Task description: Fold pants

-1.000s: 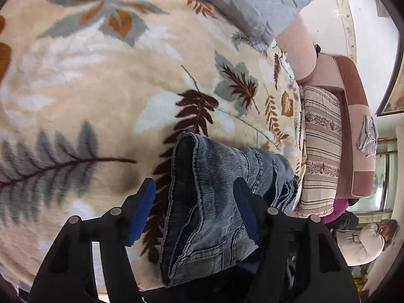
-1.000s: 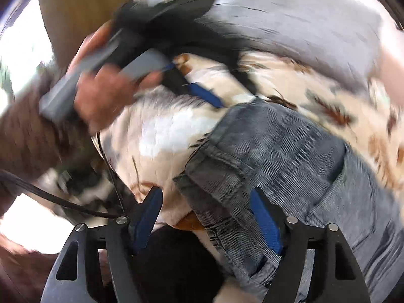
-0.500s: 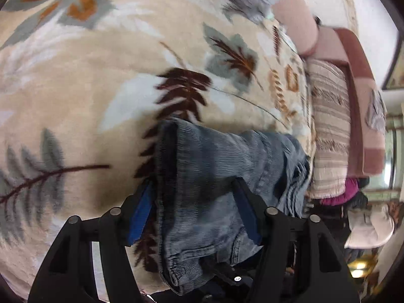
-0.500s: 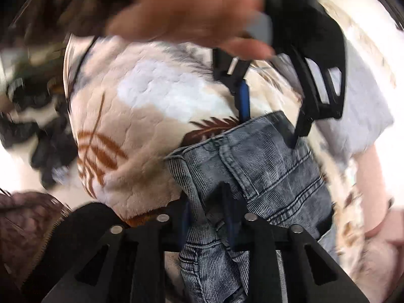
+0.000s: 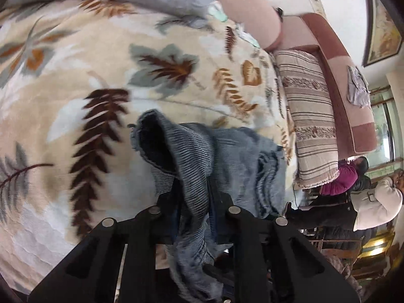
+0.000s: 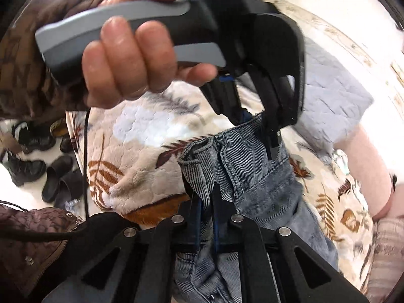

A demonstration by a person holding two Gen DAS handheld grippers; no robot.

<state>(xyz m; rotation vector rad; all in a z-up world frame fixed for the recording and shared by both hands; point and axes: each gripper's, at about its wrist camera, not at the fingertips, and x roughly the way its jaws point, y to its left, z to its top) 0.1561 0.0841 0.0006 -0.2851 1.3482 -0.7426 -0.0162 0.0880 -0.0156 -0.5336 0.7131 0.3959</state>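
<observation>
Grey-blue corduroy pants (image 5: pixel 227 151) lie on a cream fleece blanket (image 5: pixel 63 88) printed with brown and grey leaves. In the left wrist view, the left gripper (image 5: pixel 193 199) has just been closing and now pinches a bunched fold of the pants' hem between its black fingers; a second ago the blue pads stood wide to either side of the flat cuff. The cloth now stands up off the blanket, its open leg end gaping dark, where it earlier lay flat. A striped cushion (image 5: pixel 310 116) and a pink sofa (image 5: pixel 348 88) sit at the right edge, with seated people beyond.

In the right wrist view, the right gripper (image 6: pixel 207 202) has also just been closing and is clamped nearly together on the pants' edge (image 6: pixel 202 166), where a second ago its pads straddled the fabric untouched. The person's left hand (image 6: pixel 131 60) grips the grey handle of the left gripper (image 6: pixel 255 126), which bites the far corner of the same hem. Shoes (image 6: pixel 38 161) lie on the floor at left. No brand, label or writing is legible in either view.
</observation>
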